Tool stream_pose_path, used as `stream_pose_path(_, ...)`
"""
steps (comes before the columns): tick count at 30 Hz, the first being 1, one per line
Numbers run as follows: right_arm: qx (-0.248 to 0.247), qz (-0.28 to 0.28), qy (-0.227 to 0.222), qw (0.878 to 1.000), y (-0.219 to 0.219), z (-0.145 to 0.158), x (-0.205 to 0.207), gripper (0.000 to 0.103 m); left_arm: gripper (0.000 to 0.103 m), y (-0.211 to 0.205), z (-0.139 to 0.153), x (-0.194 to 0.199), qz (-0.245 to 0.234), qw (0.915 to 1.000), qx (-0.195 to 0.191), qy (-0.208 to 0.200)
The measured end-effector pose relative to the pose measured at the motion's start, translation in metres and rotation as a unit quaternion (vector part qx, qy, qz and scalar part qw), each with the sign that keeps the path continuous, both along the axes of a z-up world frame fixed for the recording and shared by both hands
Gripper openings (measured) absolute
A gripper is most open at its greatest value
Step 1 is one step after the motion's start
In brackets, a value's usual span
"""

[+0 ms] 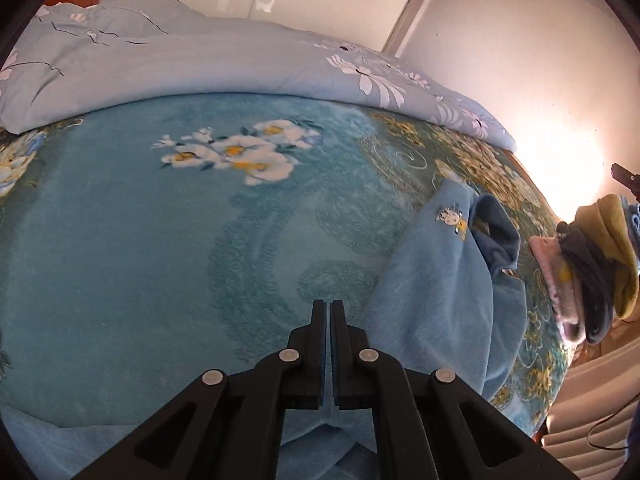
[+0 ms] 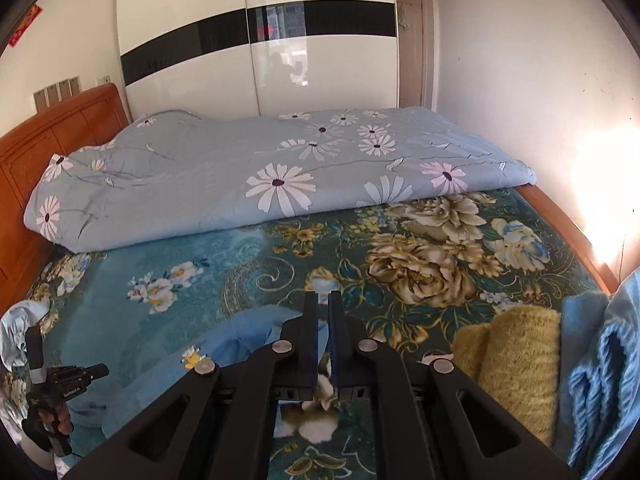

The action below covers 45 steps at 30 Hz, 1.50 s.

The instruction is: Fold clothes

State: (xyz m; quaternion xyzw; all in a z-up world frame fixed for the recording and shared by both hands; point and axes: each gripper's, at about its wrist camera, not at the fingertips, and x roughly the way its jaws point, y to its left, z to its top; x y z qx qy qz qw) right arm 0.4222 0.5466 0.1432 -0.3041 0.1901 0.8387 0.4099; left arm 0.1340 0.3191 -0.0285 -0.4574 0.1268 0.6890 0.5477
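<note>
Both grippers, left (image 1: 329, 308) and right (image 2: 322, 300): pressing together, pinching nothing visible; reaching for blue garment (image 1: 432, 280) at three o'clock; gripping its edge squarely.

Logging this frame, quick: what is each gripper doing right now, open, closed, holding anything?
Left gripper: closed, nothing visibly pinched; light blue garment lies beside it.
Right gripper: nearly closed, narrow gap, holding nothing, above the floral blanket.

The left claw (image 1: 329, 307) hides its pinched blue garment (image 1: 436, 280); the clothes stack (image 2: 520, 364) is edge-cropped.
</note>
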Motion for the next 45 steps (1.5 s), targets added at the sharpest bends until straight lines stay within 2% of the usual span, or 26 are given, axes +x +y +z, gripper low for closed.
stream_pose_path(4, -0.027, 0.031, 0.004, 0.999, -0.014, -0.023, -0.012, 0.005, 0.02, -0.003, 0.004, 0.015, -0.012, 0.9999, 0.003, -0.001)
stream_pose_path(6, -0.038, 0.047, 0.002, 0.998, -0.021, -0.034, -0.018, 0.005, 0.021, -0.004, 0.006, 0.023, -0.018, 0.9998, 0.005, -0.001)
stream_pose_path(7, -0.044, 0.054, 0.002, 0.998, -0.025, -0.04, -0.021, 0.005, 0.02, -0.005, 0.007, 0.027, -0.021, 0.9998, 0.006, -0.002)
stream_pose_path(9, -0.055, 0.067, -0.001, 0.996, -0.032, -0.049, -0.024, 0.005, 0.008, -0.006, 0.008, 0.034, -0.027, 0.9996, 0.008, -0.002)
stream_pose_path(10, -0.057, 0.071, -0.004, 0.996, -0.035, -0.054, -0.026, 0.005, 0.005, -0.007, 0.009, 0.038, -0.029, 0.9995, 0.009, -0.002)
stream_pose_path(16, -0.067, 0.085, 0.002, 0.994, -0.046, -0.062, -0.02, 0.005, 0.004, -0.011, 0.015, 0.061, -0.047, 0.9988, 0.014, -0.004)
stream_pose_path(17, -0.068, 0.085, 0.004, 0.994, -0.046, -0.063, -0.018, 0.005, 0.004, -0.014, 0.021, 0.069, -0.055, 0.9982, 0.024, -0.002)
stream_pose_path(19, -0.071, 0.085, 0.008, 0.994, -0.046, -0.065, -0.016, 0.005, 0.004, -0.02, 0.034, 0.09, -0.078, 0.9959, 0.045, 0.006)
stream_pose_path(22, -0.077, 0.089, 0.015, 0.993, -0.047, -0.068, -0.014, 0.005, 0.004, -0.02, 0.04, 0.131, -0.129, 0.9898, 0.052, 0.029)
stream_pose_path(25, -0.087, 0.1, 0.02, 0.991, -0.049, -0.074, -0.019, 0.005, 0.004, -0.011, 0.027, 0.168, -0.174, 0.9835, 0.038, 0.029)
stream_pose_path(29, -0.106, 0.121, 0.007, 0.987, -0.053, -0.086, -0.039, 0.005, 0.004, 0.004, -0.003, 0.191, -0.181, 0.9832, -0.001, 0.022)
stream_pose_path(31, -0.117, 0.131, -0.005, 0.984, -0.054, -0.097, -0.056, 0.006, 0.004, 0.003, -0.007, 0.192, -0.177, 0.9839, -0.006, 0.022)
stream_pose_path(32, -0.124, 0.134, -0.008, 0.983, -0.053, -0.103, -0.063, 0.011, 0.006, 0.003, -0.009, 0.192, -0.175, 0.9843, -0.007, 0.023)
stream_pose_path(33, -0.133, 0.137, -0.01, 0.982, -0.052, -0.11, -0.071, 0.026, 0.006, 0.002, -0.011, 0.192, -0.173, 0.9847, -0.009, 0.023)
stream_pose_path(35, -0.157, 0.137, -0.004, 0.978, -0.047, -0.125, -0.085, 0.049, 0.014, -0.001, -0.006, 0.192, -0.174, 0.9842, -0.009, 0.03)
stream_pose_path(36, -0.167, 0.138, -0.002, 0.976, -0.045, -0.132, -0.091, 0.05, 0.019, -0.004, -0.003, 0.191, -0.177, 0.9836, -0.007, 0.035)
stream_pose_path(38, -0.191, 0.13, -0.002, 0.973, -0.038, -0.148, -0.103, 0.05, 0.052, -0.012, 0.006, 0.187, -0.172, 0.984, 0.004, 0.047)
stream_pose_path(39, -0.202, 0.124, -0.001, 0.971, -0.035, -0.156, -0.107, 0.049, 0.057, -0.016, 0.011, 0.185, -0.169, 0.9841, 0.01, 0.053)
stream_pose_path(40, -0.213, 0.119, -0.002, 0.97, -0.032, -0.164, -0.112, 0.05, 0.061, -0.02, 0.015, 0.18, -0.161, 0.985, 0.016, 0.059)
stream_pose_path(44, -0.237, 0.103, -0.006, 0.966, -0.027, -0.188, -0.113, 0.049, 0.064, -0.031, 0.025, 0.148, -0.113, 0.9909, 0.031, 0.067)
stream_pose_path(45, -0.239, 0.097, -0.001, 0.966, -0.026, -0.19, -0.108, 0.033, 0.064, -0.031, 0.024, 0.138, -0.096, 0.993, 0.028, 0.063)
